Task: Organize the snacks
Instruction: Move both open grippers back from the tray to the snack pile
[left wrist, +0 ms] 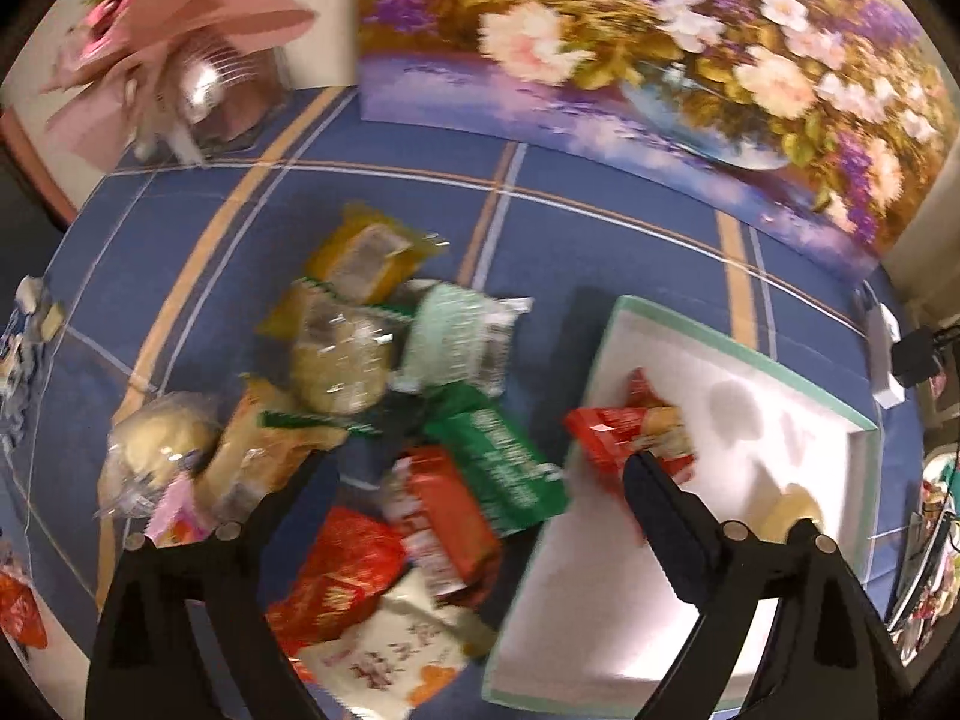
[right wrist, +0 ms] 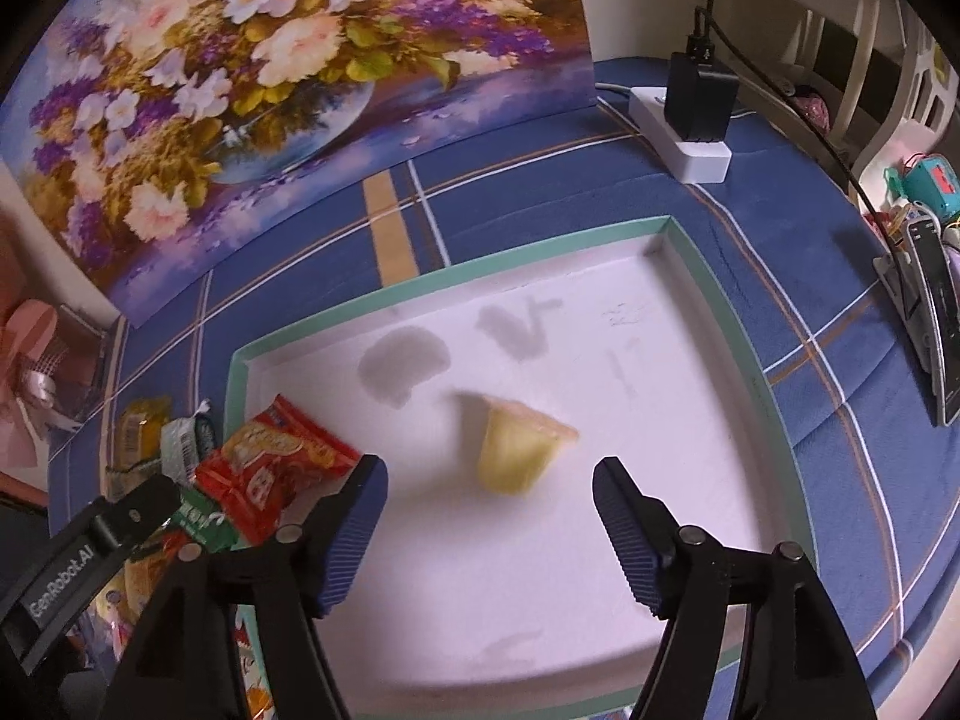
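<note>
A white tray with a green rim (right wrist: 540, 247) lies on the blue plaid cloth. A pale yellow jelly cup (right wrist: 519, 450) lies on its side in the tray, between the fingers of my right gripper (right wrist: 489, 471), which stands open and clear of it. A red snack packet (right wrist: 276, 462) rests over the tray's left rim. In the left wrist view my left gripper (left wrist: 474, 471) is wide open above a heap of snack packets, with a green packet (left wrist: 504, 468) and a red-orange packet (left wrist: 444, 516) below the gap. The red packet (left wrist: 630, 432) and the tray rim (left wrist: 720, 342) sit to its right.
A floral painting (right wrist: 270, 90) leans at the back. A white power strip with a black adapter (right wrist: 696, 114) lies at the back right, a phone on a stand (right wrist: 936, 324) at the right edge. A pink bowed gift box (left wrist: 180, 42) stands back left.
</note>
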Motion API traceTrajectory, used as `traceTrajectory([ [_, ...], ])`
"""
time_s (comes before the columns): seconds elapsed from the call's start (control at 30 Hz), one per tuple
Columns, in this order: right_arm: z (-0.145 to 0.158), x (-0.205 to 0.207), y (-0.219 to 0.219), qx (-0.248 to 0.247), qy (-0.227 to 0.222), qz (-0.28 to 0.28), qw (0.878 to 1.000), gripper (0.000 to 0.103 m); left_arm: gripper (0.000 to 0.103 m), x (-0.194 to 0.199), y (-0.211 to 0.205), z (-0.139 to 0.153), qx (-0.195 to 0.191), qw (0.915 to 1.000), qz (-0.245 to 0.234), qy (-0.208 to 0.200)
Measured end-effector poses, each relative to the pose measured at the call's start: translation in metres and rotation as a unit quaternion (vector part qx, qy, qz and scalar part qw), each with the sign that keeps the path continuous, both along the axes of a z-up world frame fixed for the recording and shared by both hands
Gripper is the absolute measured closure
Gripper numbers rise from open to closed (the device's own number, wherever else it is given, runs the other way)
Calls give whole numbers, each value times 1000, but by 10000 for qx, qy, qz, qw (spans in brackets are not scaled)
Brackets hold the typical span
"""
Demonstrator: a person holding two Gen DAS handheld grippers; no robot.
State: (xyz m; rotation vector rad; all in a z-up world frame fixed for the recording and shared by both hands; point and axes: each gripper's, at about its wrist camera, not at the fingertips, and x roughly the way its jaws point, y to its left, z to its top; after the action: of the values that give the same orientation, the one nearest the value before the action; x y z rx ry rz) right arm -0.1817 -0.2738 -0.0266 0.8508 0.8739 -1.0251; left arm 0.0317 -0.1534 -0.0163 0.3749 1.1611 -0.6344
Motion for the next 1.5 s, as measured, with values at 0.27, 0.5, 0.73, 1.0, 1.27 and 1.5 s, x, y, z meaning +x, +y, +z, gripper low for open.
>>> traceTrajectory([
  [0.27,6,2,22,8,-265,177,9995,25,3,15,47,5,159,9987,398,-275],
  [0.5,16,4,46,-96,-364,393,9985,12,2,16,84,14,202,9972,596,-396],
  [0.73,25,11,77,-139,-472,733,9961,0,2,23,118,9,231,9951,945,-173],
  [1.0,19,31,111,1,-373,1213,9919,0,2,32,150,1,167,9910,1322,124],
  [1.27,-3,53,142,598,-387,1470,9866,0,2,44,170,-11,244,9863,1579,405],
  [1.5,-23,70,156,989,-402,1361,9849,0,2,63,181,-31,298,9776,1916,823],
])
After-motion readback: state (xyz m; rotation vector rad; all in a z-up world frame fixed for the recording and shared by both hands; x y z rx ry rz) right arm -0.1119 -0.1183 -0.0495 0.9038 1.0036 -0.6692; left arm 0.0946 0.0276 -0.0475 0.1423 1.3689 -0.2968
